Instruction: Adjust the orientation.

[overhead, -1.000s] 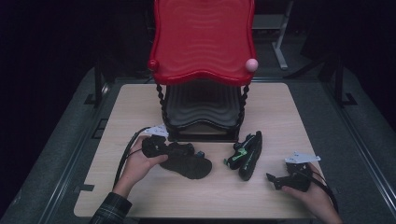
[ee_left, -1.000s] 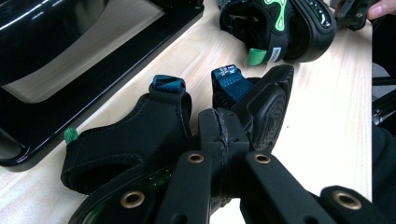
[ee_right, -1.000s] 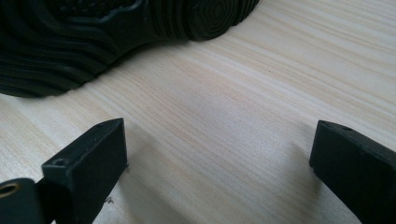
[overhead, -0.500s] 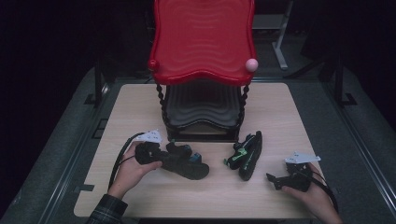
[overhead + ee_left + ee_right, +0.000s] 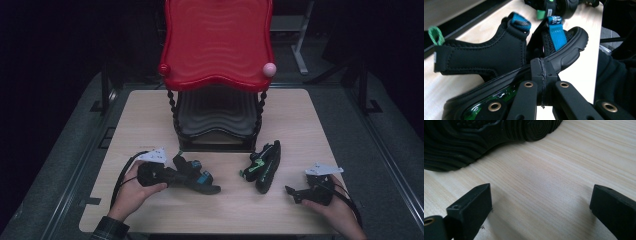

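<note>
High view puts a black sandal [image 5: 197, 177] with blue strap tabs on the near left of the wooden table [image 5: 300, 125], its sole lifted at the heel end where the left gripper [image 5: 170, 176] has it. Left gripper view gives the detail — a chunky black moulded sole with a translucent green insert near the jaws, a wide black padded ankle strap with a small green loop at its back, and 2 bright blue webbing tabs on the straps. The jaws of that gripper are clamped together on the rim of the sole, pads meeting across it. The left hand [image 5: 131, 192] comes in from the near edge, wrapped round the gripper's body, with the gripper pointing level and to the right. A second sandal [image 5: 264, 162], black with green tabs, lies on its side right of centre, just in front of the red-topped tiered stand [image 5: 217, 45] at the far middle. The right gripper [image 5: 292, 192] rests low on the table near the right edge — its jaws stand wide apart with bare wood between them, and the ribbed sole of the second sandal sits just beyond. The right hand [image 5: 335, 212] holds it from behind, pointing left.
</note>
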Demonstrator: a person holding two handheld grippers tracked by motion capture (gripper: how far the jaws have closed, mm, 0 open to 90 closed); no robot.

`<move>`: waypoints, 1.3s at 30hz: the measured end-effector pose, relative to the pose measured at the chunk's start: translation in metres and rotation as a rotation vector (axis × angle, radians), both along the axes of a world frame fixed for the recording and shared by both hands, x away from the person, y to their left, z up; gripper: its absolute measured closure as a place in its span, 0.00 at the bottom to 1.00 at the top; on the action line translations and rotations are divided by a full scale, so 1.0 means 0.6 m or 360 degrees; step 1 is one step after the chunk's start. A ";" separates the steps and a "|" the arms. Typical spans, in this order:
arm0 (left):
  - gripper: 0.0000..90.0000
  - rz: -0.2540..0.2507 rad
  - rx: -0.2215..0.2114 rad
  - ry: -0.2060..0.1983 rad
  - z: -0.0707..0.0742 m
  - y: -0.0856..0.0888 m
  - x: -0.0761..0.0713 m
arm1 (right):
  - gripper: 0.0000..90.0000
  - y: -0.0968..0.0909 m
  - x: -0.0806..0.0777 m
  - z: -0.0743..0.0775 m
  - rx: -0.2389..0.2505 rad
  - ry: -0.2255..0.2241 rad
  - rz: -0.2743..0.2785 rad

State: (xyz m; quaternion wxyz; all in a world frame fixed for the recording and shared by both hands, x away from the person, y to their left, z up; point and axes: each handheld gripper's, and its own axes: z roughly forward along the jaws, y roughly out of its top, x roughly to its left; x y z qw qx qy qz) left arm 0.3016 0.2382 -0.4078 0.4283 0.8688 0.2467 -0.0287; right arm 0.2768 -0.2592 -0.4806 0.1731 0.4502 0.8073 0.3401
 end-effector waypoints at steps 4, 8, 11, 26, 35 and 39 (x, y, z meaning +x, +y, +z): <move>1.00 -0.0021 0.0022 -0.0014 -0.005 0.006 -0.015 | 0.04 0.000 0.000 0.000 0.0000 0.0000 0.0000; 1.00 -0.0042 0.0003 0.0025 -0.017 0.016 -0.028 | 0.04 0.000 0.000 0.000 0.0000 0.0000 0.0000; 1.00 -0.0055 0.0009 0.0039 -0.023 0.019 -0.034 | 0.04 0.000 0.000 0.000 0.0000 0.0000 0.0000; 1.00 -0.0179 0.0126 0.0178 -0.064 0.020 -0.054 | 0.04 0.000 0.000 0.000 0.0000 0.0001 0.0000; 1.00 -0.0174 0.0067 0.0129 -0.041 0.047 -0.072 | 0.04 0.000 0.000 0.000 0.0001 0.0002 0.0001; 1.00 -0.0102 0.0033 0.0077 -0.025 0.077 -0.084 | 0.04 0.000 0.000 0.000 0.0001 0.0001 0.0001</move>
